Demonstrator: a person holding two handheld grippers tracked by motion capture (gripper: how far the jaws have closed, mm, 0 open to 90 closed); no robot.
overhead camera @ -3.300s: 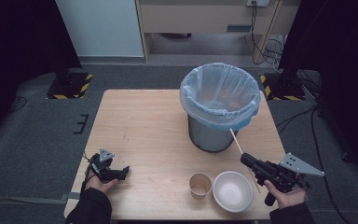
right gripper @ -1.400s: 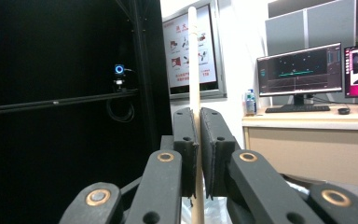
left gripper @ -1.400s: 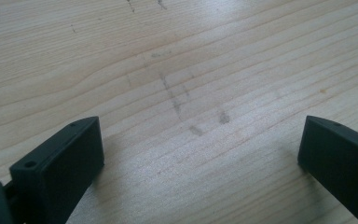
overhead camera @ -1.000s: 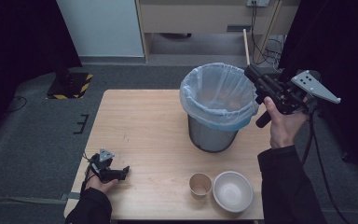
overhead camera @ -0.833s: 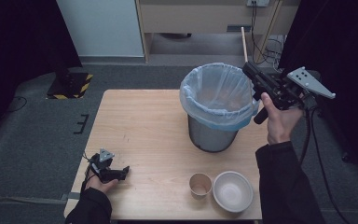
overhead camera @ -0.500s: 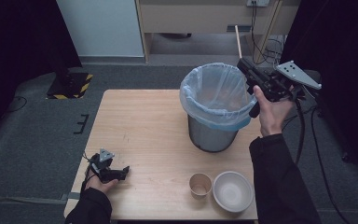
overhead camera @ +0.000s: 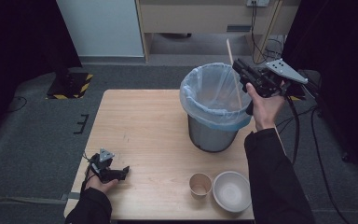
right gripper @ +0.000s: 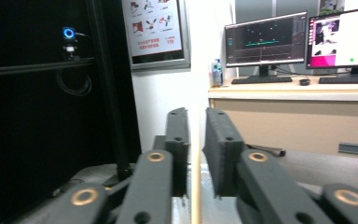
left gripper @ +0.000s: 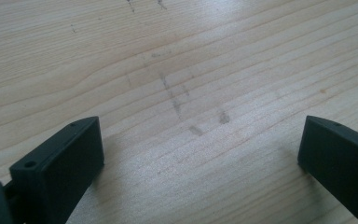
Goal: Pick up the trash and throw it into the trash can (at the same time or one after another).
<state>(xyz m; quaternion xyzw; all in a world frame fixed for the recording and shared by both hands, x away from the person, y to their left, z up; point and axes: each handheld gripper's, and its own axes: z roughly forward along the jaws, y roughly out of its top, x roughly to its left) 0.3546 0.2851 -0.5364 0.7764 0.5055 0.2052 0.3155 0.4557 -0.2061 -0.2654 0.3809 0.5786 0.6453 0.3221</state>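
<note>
A thin wooden stick point(overhead camera: 229, 50) stands nearly upright over the right rim of a metal bin point(overhead camera: 213, 136) lined with a pale blue bag. Its lower part reaches down inside the bag. My right gripper point(overhead camera: 238, 65) is held level above that rim, with the stick point(right gripper: 196, 186) between its jaws. These jaws have just been opening, and in the right gripper view point(right gripper: 196, 114) a narrow gap shows on each side of the stick. My left gripper point(overhead camera: 123, 171) rests on the wooden table point(overhead camera: 144, 126) at the front left. It is open point(left gripper: 200, 140) over bare wood.
A paper cup point(overhead camera: 200, 184) and a white bowl point(overhead camera: 232, 191) stand side by side at the table's front right, in front of the bin. Cables trail on the floor to the right. A desk with monitors point(right gripper: 265, 39) lies beyond the table.
The right hand has carried the stick leftward and slightly down, from beside the bin to over its right rim. The stick now reaches lower into the bag. The left gripper has not moved.
</note>
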